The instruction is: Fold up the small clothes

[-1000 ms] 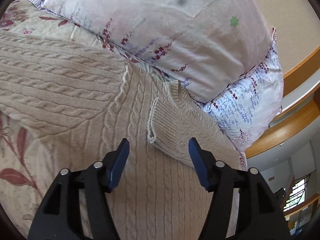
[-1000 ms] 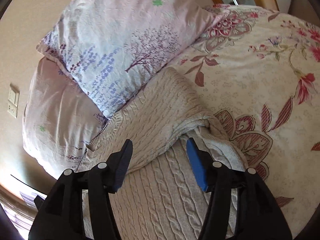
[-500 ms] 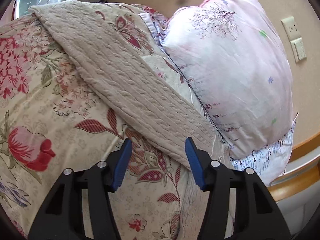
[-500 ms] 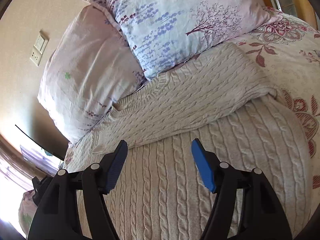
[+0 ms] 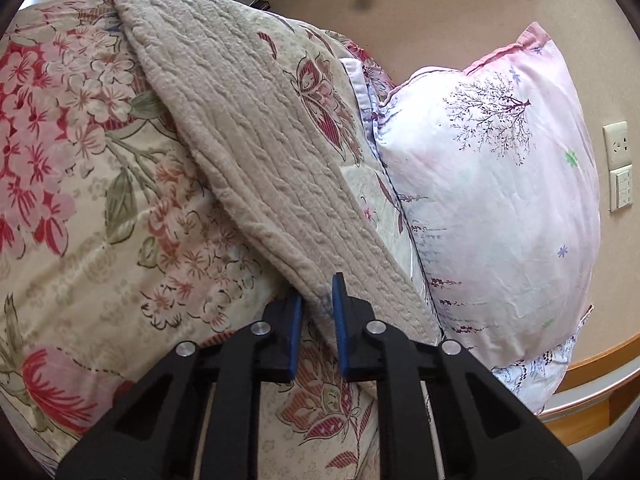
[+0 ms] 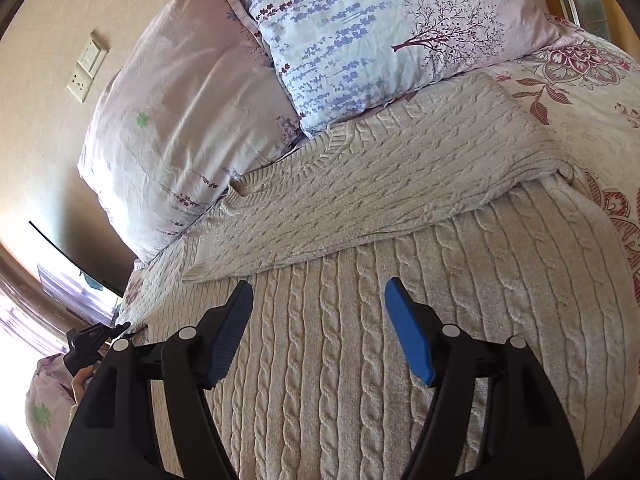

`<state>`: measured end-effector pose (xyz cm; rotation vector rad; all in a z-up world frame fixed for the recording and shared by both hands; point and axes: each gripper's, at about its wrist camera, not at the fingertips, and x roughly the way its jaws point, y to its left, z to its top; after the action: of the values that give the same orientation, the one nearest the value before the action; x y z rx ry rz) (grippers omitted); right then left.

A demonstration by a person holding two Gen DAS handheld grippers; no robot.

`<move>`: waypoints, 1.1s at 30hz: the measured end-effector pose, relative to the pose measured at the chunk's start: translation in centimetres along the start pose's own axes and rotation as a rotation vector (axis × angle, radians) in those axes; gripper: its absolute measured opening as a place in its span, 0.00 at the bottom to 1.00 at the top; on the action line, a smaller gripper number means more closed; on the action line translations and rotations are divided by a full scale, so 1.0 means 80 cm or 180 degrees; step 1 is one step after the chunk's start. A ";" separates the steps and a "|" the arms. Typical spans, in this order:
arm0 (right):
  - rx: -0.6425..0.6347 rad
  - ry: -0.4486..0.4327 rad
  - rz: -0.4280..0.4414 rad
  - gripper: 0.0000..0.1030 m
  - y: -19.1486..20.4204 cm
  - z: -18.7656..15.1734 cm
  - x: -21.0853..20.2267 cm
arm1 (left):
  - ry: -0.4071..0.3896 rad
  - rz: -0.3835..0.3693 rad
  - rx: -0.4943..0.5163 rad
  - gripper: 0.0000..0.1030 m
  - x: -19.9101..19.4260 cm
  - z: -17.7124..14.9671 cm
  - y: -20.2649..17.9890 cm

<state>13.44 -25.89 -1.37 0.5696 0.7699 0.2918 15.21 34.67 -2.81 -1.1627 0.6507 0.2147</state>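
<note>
A beige cable-knit sweater (image 6: 360, 320) lies on a floral bedspread (image 6: 592, 104), with one sleeve (image 6: 380, 196) folded across its chest. In the left wrist view the other sleeve (image 5: 248, 152) stretches out over the bedspread toward the far upper left. My left gripper (image 5: 317, 312) is shut on the near edge of that sleeve. My right gripper (image 6: 320, 328) is open and empty, just above the sweater's body, below the folded sleeve.
Two pillows (image 6: 180, 112) (image 6: 380, 28) lean against the beige wall at the head of the bed; one pink pillow (image 5: 500, 200) is right of the left gripper. Wall sockets (image 5: 618, 164) and a wooden bed frame (image 5: 592, 364) are at the right edge.
My left gripper has swung from the sweater's body to the outstretched sleeve and closed on its edge. My right gripper has moved lower over the sweater's body and stayed open.
</note>
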 end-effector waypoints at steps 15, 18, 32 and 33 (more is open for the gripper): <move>0.0000 -0.0107 0.0057 0.69 -0.014 0.006 -0.023 | 0.0063 -0.0808 0.1194 0.07 -0.012 -0.093 -0.185; 0.0000 -0.0100 0.0072 0.69 -0.014 0.006 -0.027 | 0.0295 -0.0989 0.1472 0.07 0.011 -0.146 -0.223; 0.0028 -0.0129 0.0057 0.69 -0.019 0.010 -0.041 | 0.1005 -0.0720 0.1190 0.43 0.098 -0.246 -0.182; 0.0022 -0.0124 0.0056 0.69 -0.019 0.010 -0.040 | 0.0979 -0.0711 0.1076 0.45 0.095 -0.240 -0.175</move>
<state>11.86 -28.82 0.04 0.5874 0.7287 0.2935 21.02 10.49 -0.91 -0.9374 0.7850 -0.2613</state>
